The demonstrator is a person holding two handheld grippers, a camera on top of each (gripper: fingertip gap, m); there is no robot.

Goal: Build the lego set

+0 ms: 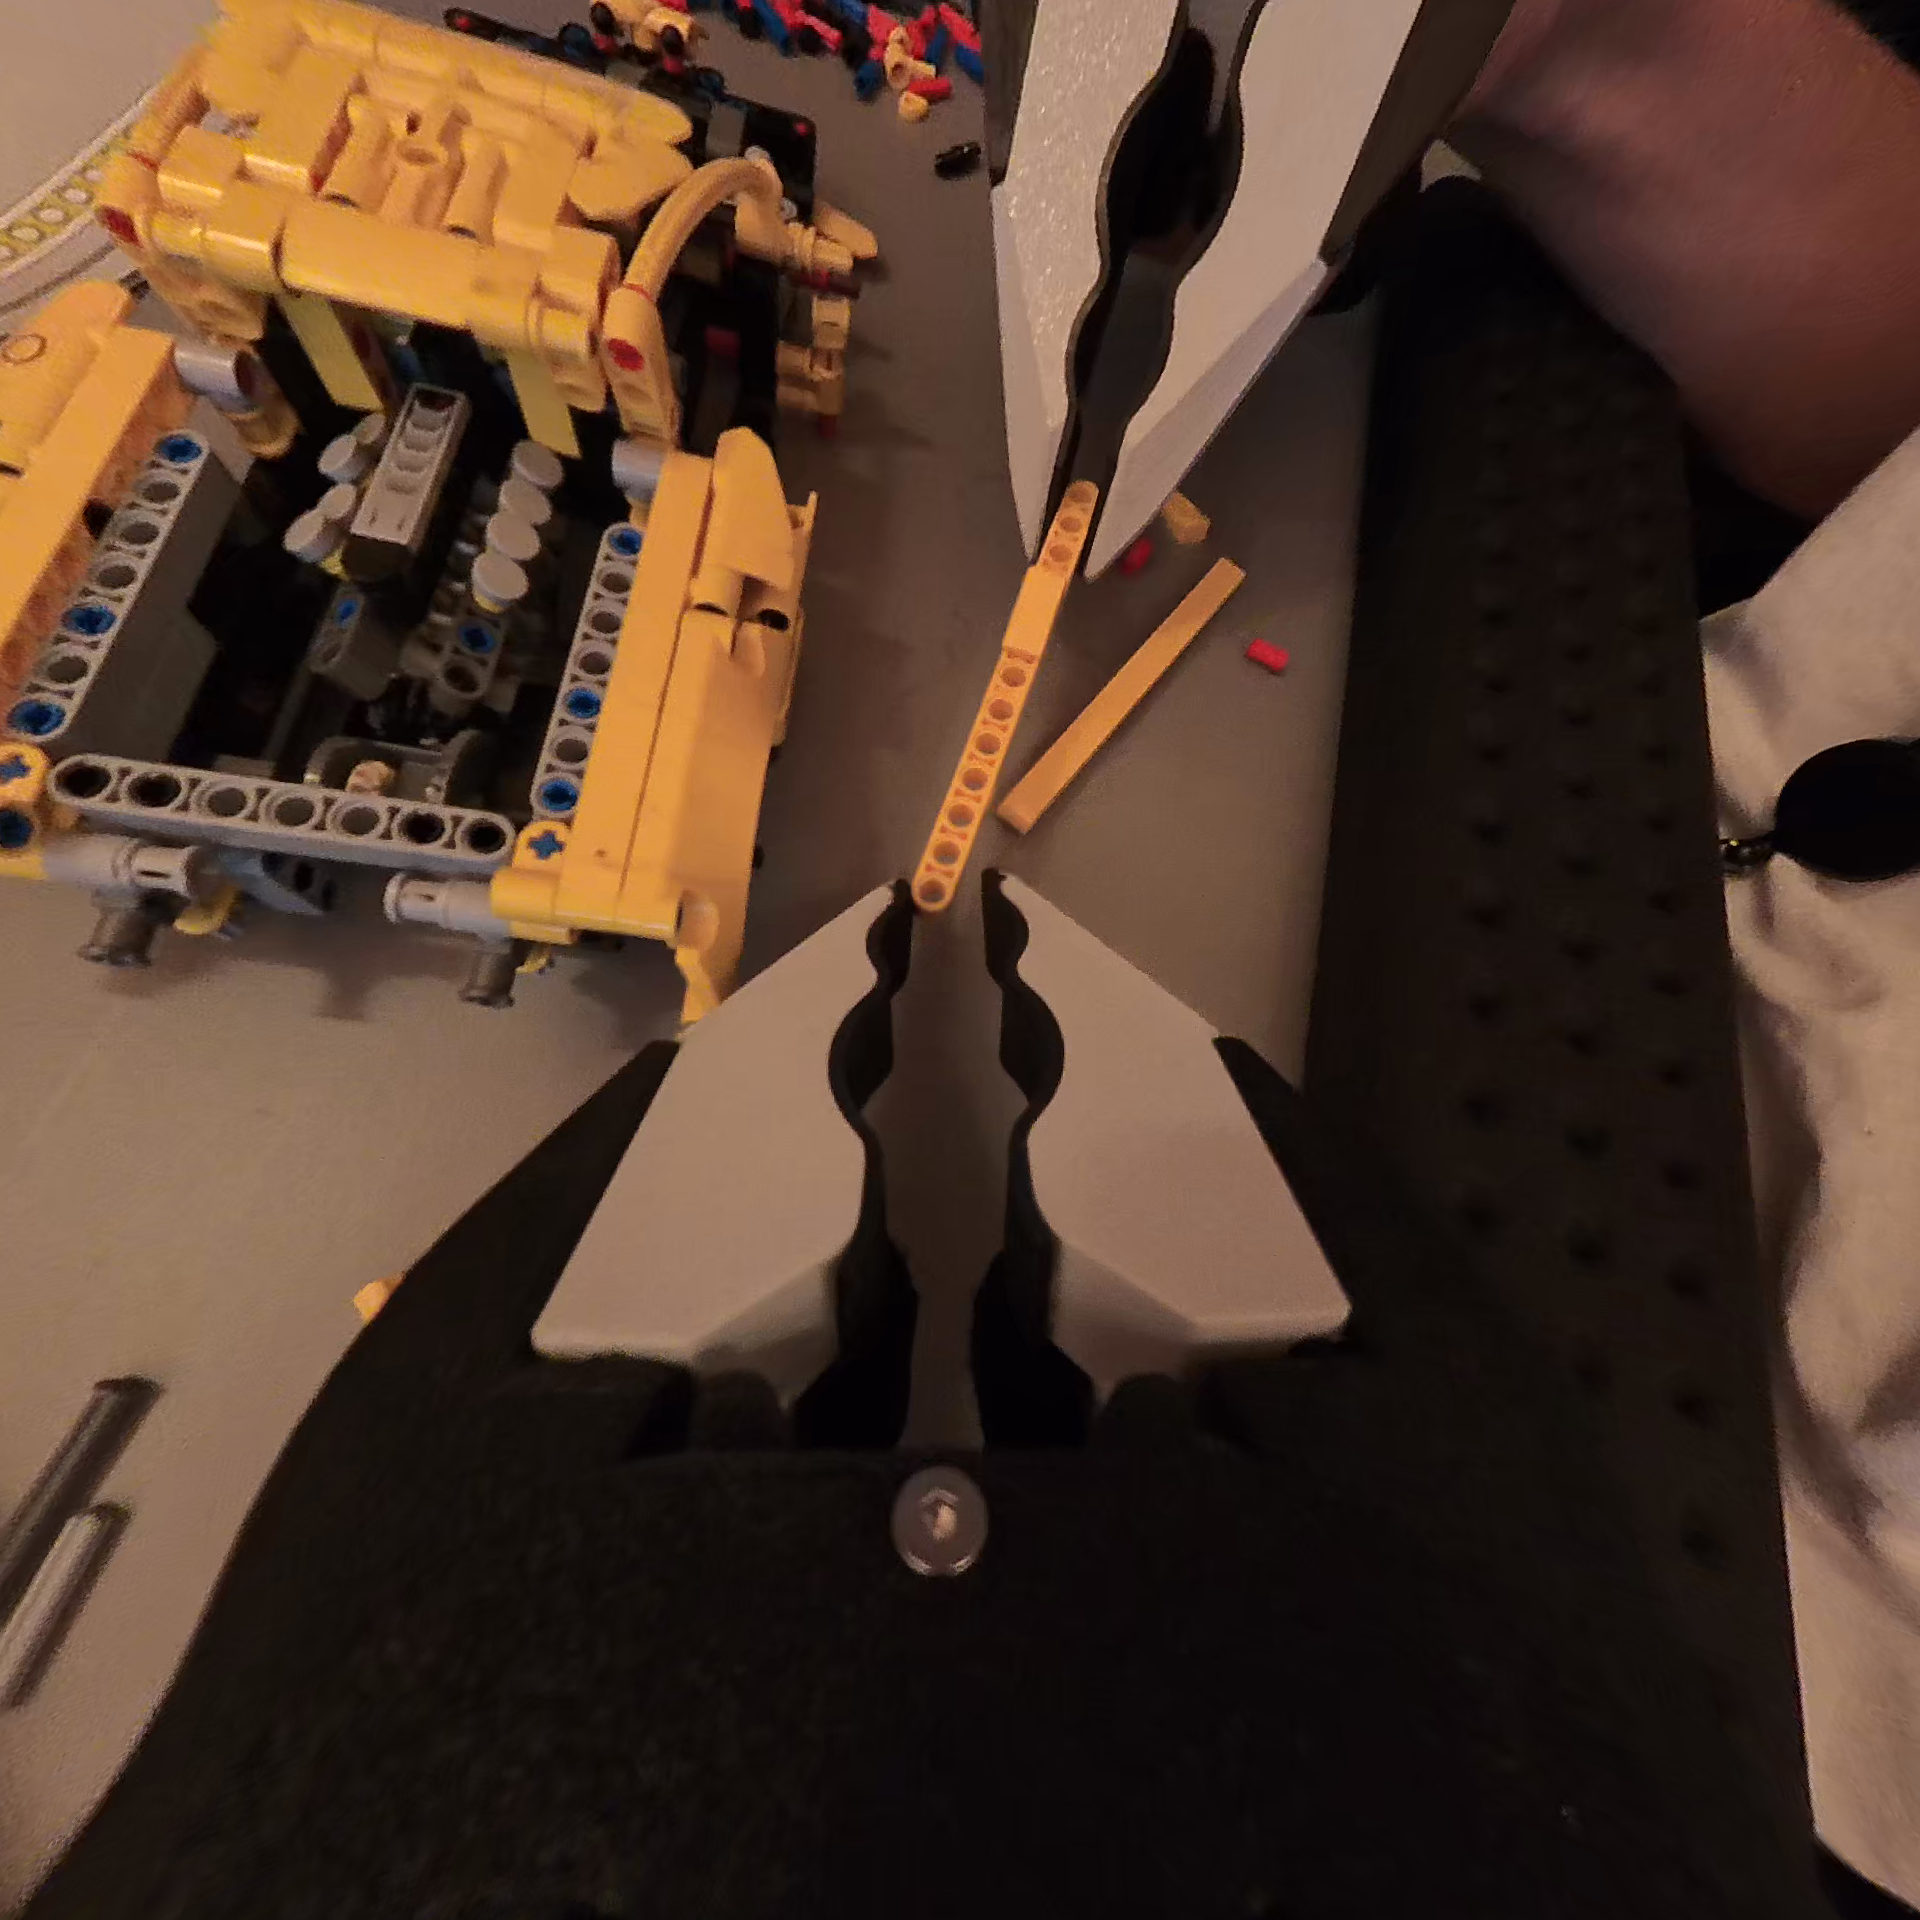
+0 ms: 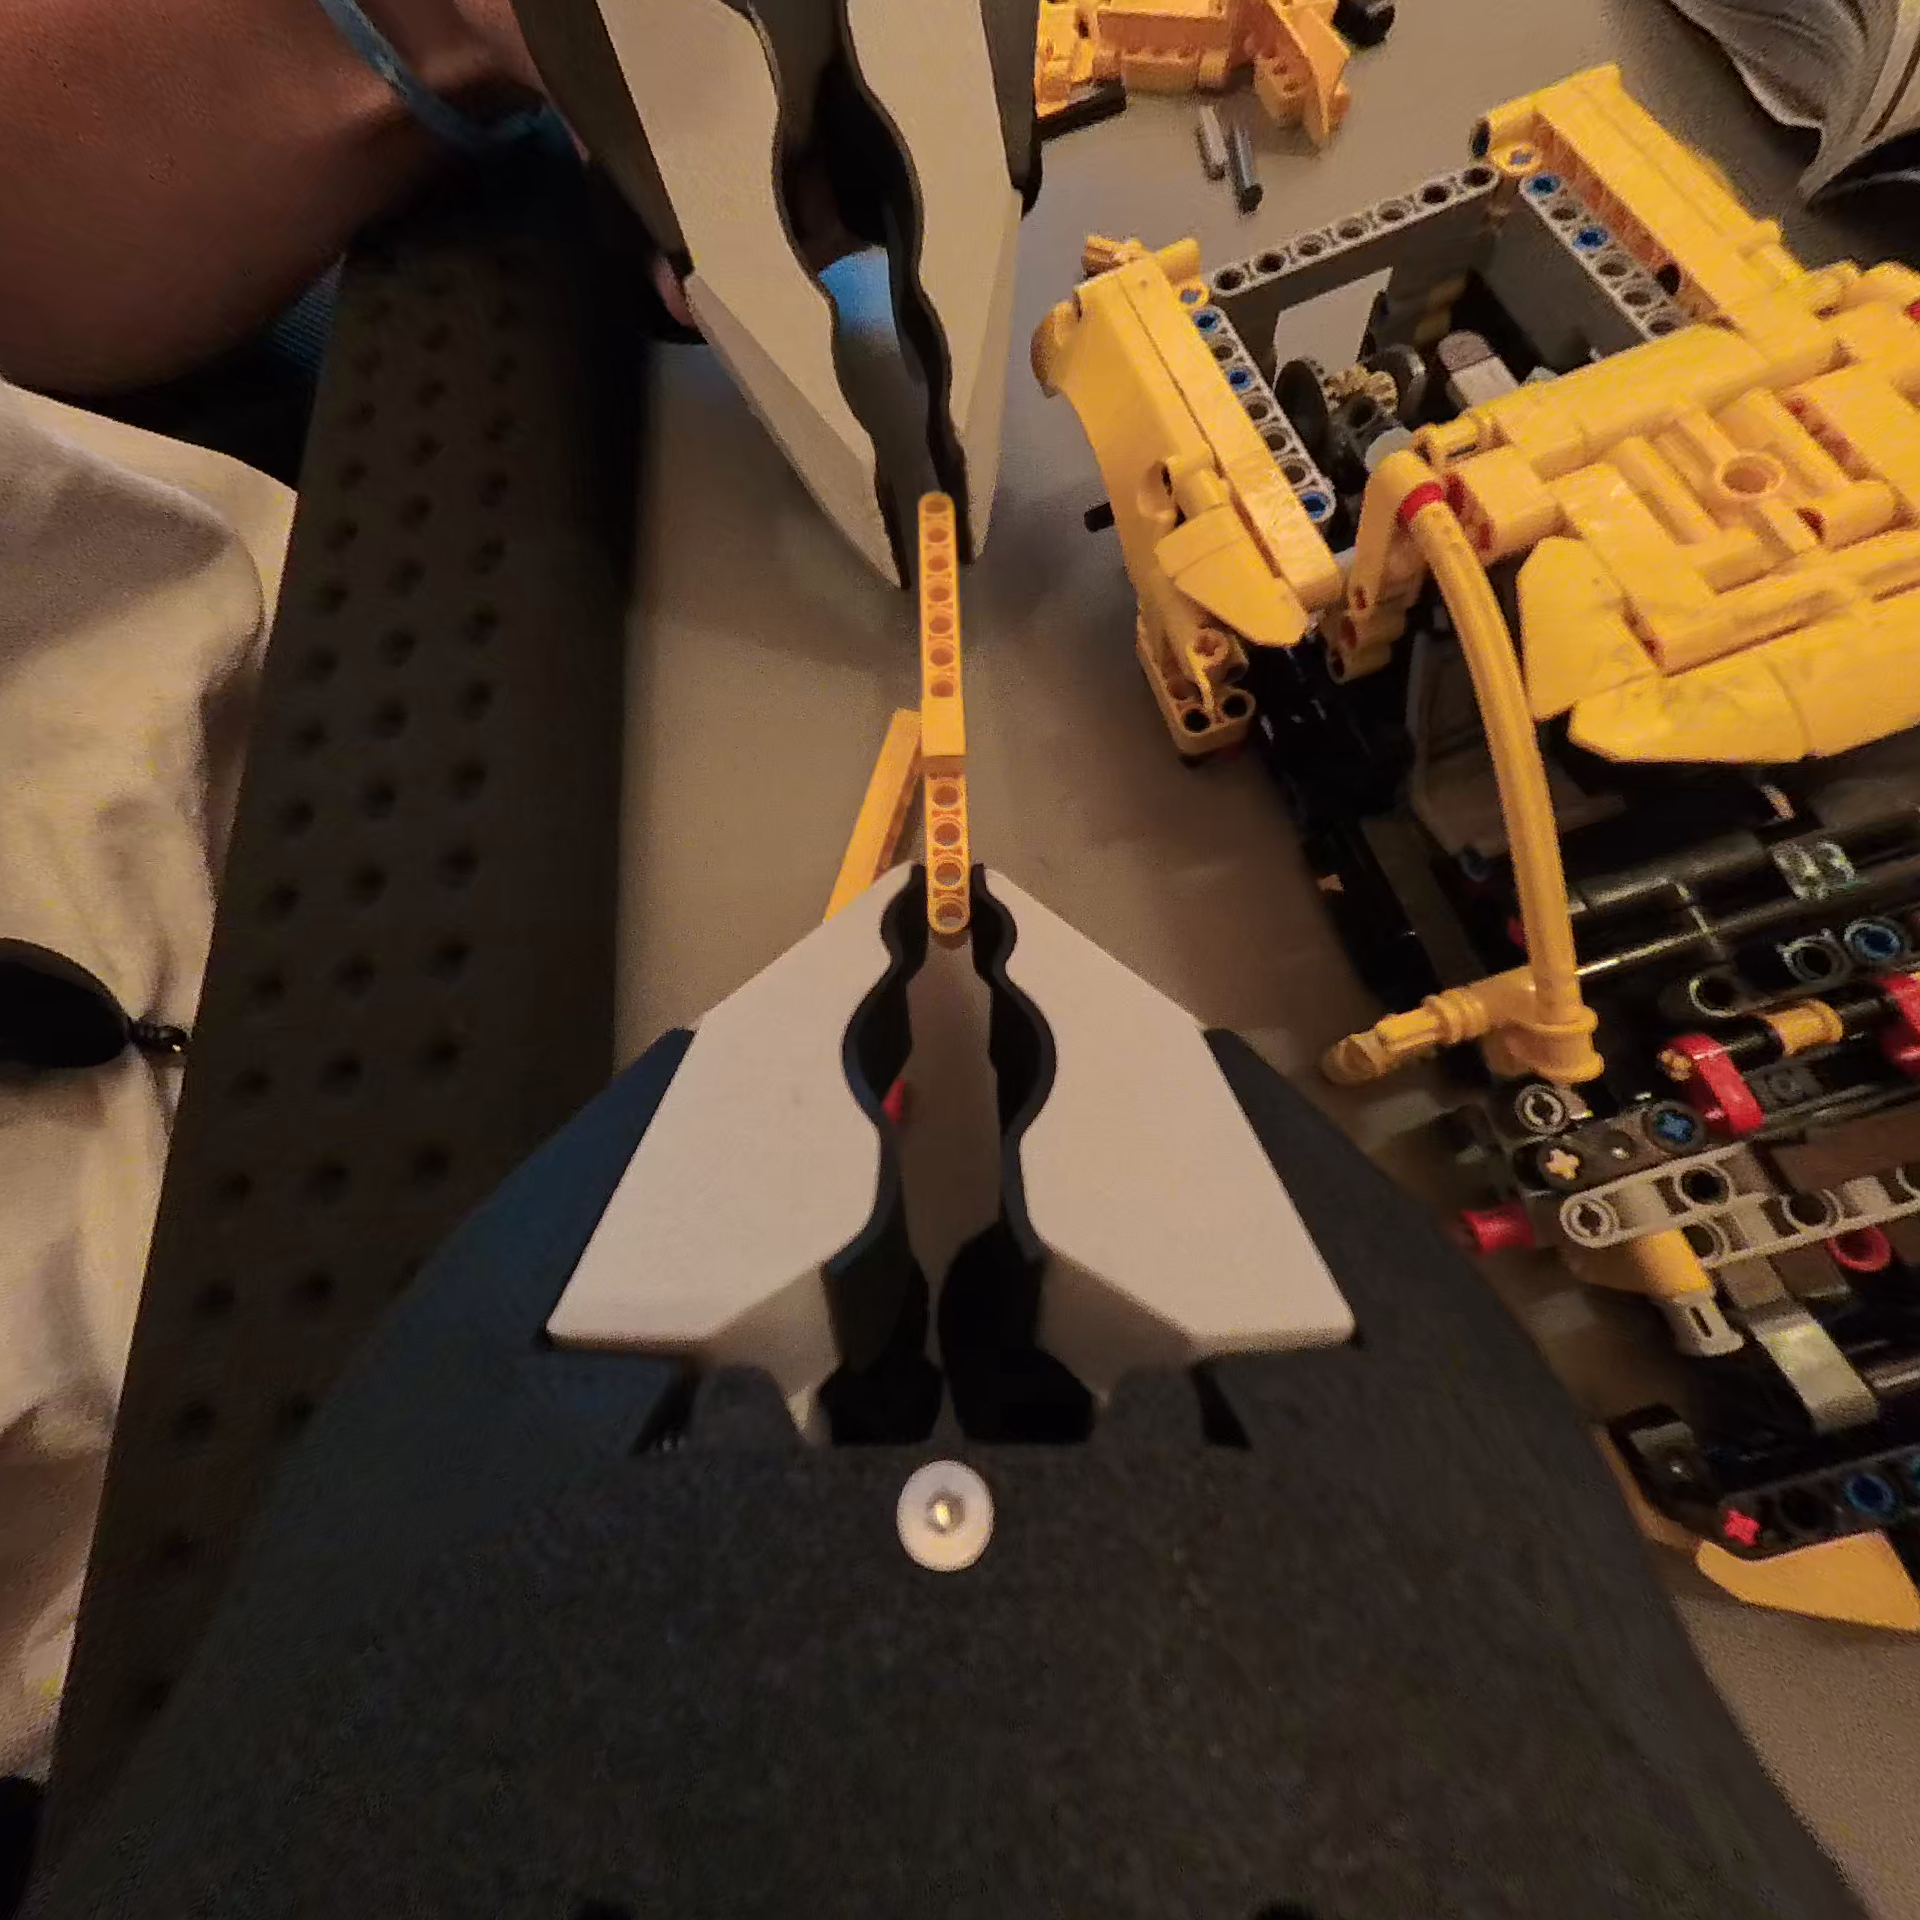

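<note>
The right gripper is pinching one end of a long yellow beam, its jaws pressed onto the last holes, while the left gripper is facing it from the beam's other end. The left jaws are standing slightly apart, with the beam's tip at or just inside their mouth; whether they are gripping it I cannot tell. The beam's long axis is running straight from one gripper to the other, so each is meeting it end-on, and a smooth yellow sleeve is sitting partway along it. Whether the beam is lifted off the desk is not clear. Beside it a flat yellow bar is lying loose, with a small red pin and other small bits near. The yellow model is standing on the left gripper's side of the beam, well apart from it, so the left gripper seems better placed to carry the part there. There is no tray or box in view; loose red, blue and yellow pins are lying heaped at the desk's far edge. Judging by this, a handover or a joint hold on the beam is under way.
</note>
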